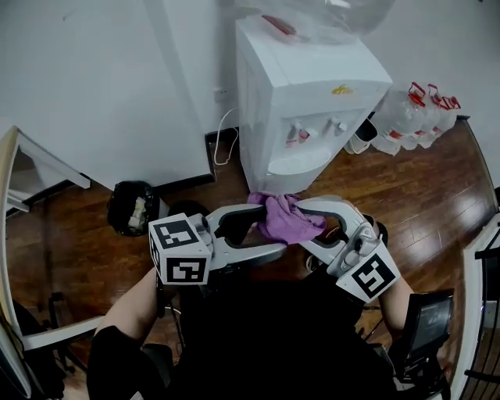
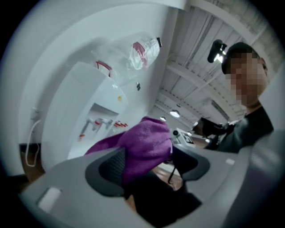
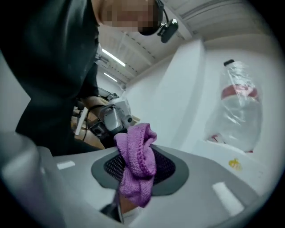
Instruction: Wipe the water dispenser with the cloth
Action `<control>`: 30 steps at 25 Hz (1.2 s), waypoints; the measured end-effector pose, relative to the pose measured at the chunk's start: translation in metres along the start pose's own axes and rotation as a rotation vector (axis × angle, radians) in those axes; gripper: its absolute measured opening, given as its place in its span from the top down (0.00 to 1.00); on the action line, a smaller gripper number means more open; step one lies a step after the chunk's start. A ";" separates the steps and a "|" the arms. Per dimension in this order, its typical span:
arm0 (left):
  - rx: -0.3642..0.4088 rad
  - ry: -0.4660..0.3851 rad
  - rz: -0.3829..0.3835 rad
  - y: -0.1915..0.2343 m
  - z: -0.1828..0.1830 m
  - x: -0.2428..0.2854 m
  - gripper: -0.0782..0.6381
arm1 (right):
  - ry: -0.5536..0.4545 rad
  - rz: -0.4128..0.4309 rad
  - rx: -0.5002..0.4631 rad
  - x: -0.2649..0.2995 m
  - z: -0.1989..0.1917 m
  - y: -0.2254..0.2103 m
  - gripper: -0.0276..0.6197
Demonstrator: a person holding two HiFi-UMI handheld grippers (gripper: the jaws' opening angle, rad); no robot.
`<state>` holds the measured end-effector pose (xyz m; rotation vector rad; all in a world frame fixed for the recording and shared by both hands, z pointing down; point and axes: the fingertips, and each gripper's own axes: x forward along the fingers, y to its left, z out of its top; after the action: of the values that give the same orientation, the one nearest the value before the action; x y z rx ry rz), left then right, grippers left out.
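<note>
The white water dispenser [image 1: 305,86] stands against the wall ahead, with red and blue taps on its front. A purple cloth [image 1: 285,219] hangs bunched between my two grippers just in front of its base. My right gripper [image 1: 308,225] is shut on the cloth [image 3: 136,164], which is pinched between its pads and spills over them. My left gripper [image 1: 269,228] stands open. The cloth [image 2: 144,142] lies against one of its pads, and a gap shows on the other side. The dispenser [image 2: 89,102] fills the background of the left gripper view, and its top [image 3: 254,162] shows in the right gripper view.
A clear water bottle [image 1: 328,16] sits upside down on the dispenser. Several spare bottles [image 1: 414,117] stand on the wooden floor to its right. A black bin [image 1: 133,207] is at the left, and a white cable [image 1: 223,137] hangs beside the dispenser. A white table edge [image 1: 31,168] is at far left.
</note>
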<state>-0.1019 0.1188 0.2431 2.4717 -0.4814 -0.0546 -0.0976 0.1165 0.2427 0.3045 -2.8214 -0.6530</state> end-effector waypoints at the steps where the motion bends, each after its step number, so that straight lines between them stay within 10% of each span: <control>1: -0.045 0.014 -0.050 -0.009 -0.005 -0.002 0.39 | -0.031 0.041 -0.036 -0.001 0.013 0.009 0.77; 7: -0.276 -0.020 -0.282 -0.042 -0.016 -0.013 0.23 | -0.112 0.232 -0.191 -0.007 0.052 0.059 0.77; 16: -0.151 0.023 -0.281 -0.062 -0.027 0.002 0.55 | -0.080 0.264 -0.276 0.004 0.046 0.073 0.66; 26: 0.048 -0.149 -0.079 -0.038 0.017 -0.011 0.63 | -0.001 0.094 -0.278 -0.012 0.027 0.037 0.46; 30: 0.247 -0.281 0.156 -0.004 0.056 -0.036 0.64 | -0.048 -0.026 0.018 -0.055 -0.016 0.017 0.56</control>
<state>-0.1431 0.1025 0.1927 2.6708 -0.8440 -0.2982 -0.0436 0.1384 0.2551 0.3336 -2.8746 -0.6495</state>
